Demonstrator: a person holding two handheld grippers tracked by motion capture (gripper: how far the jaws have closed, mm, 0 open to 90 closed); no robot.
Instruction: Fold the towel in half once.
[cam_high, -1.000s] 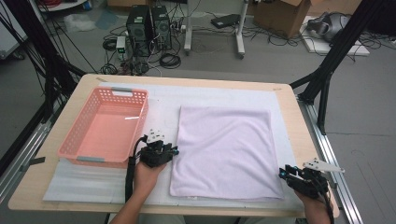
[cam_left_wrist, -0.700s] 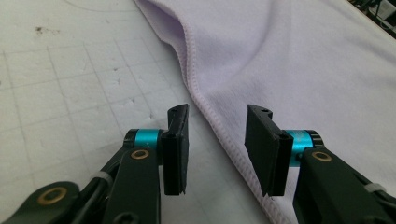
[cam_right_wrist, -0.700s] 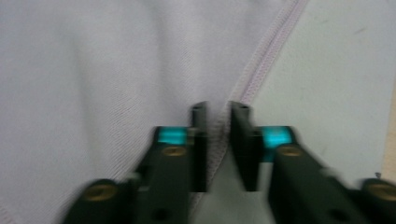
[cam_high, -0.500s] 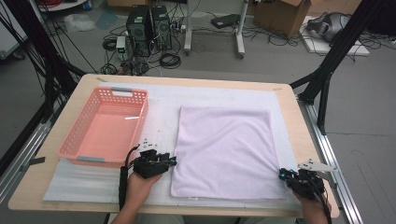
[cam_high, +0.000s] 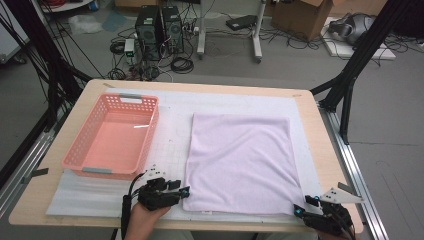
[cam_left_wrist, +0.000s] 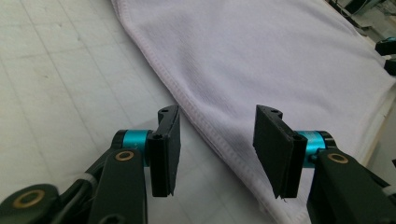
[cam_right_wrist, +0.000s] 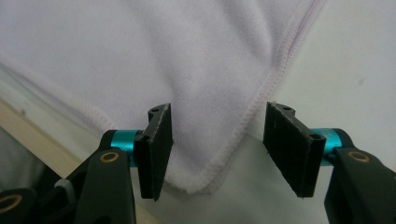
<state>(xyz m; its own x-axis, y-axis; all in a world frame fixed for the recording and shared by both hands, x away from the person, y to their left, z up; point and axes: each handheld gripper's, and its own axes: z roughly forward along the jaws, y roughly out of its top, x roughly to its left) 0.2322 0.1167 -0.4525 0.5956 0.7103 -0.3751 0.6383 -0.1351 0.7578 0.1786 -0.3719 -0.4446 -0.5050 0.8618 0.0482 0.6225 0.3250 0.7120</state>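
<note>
On white mat (cam_high: 170, 135), lilac towel (cam_high: 240, 160) lies flat, just right of pink basket (cam_high: 112, 137). Left gripper (cam_high: 186, 190) at towel's near-left corner, jaws just been opening, hem (cam_left_wrist: 210, 135) between pads, unpinched. Right gripper (cam_high: 298, 210) at near-right corner, jaws likewise just opening, corner tip (cam_right_wrist: 198, 184) lying loose between them.
</note>
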